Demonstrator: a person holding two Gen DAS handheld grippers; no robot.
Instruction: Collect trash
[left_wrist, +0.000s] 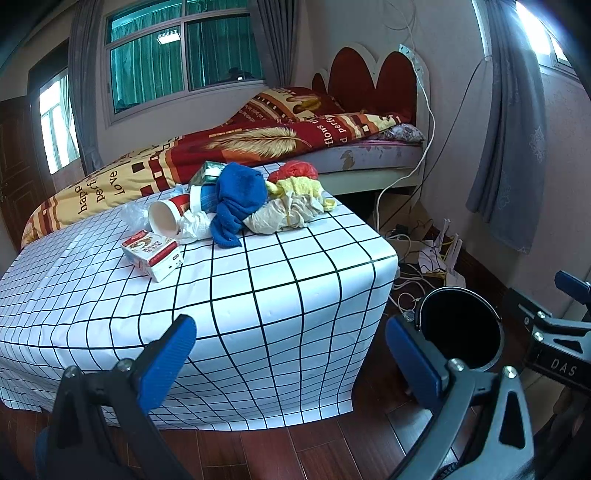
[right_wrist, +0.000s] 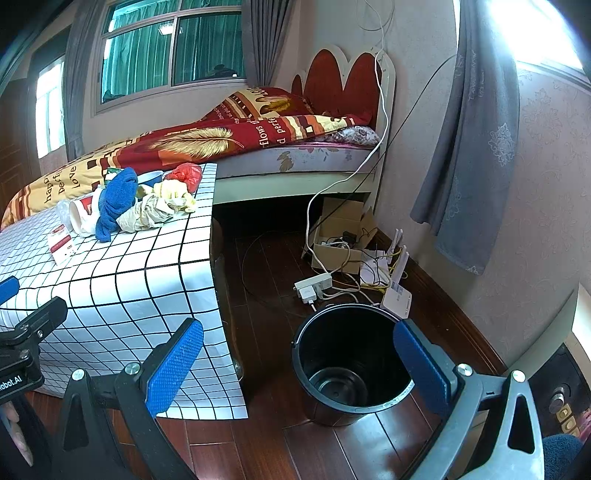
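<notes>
**Both tools spread and empty, trash heaped on the far side of the table**

The left tool (left_wrist: 291, 354) hangs with its blue-padded jaws wide apart and nothing between them; the right tool (right_wrist: 299, 365) is likewise spread and empty, low over the dark wooden floor (right_wrist: 266, 266).

Beyond them, the table under a white cloth with a black grid (left_wrist: 258, 280) carries the trash. Nearest lies a small red-and-white cardboard carton (left_wrist: 153, 253), light and crushable, probably best pinched across its narrow sides. Behind it a white paper cup with a red band (left_wrist: 166, 218) lies on its side (a squeeze at the rim would likely collapse it, so the wall lower down looks safer). A limp blue cloth (left_wrist: 238, 199) drapes over crumpled cream paper (left_wrist: 284, 216), with yellow scraps (left_wrist: 301, 186) and a red plastic bag (left_wrist: 295, 170) behind; all soft and weightless, to be grabbed at any raised fold.

The right wrist view looks straight into the round black plastic bin (right_wrist: 351, 362) on the floor beside the table, showing its bare bottom; the left wrist view catches only its dark mouth, but gives the clearer look at the carton and cup.
</notes>
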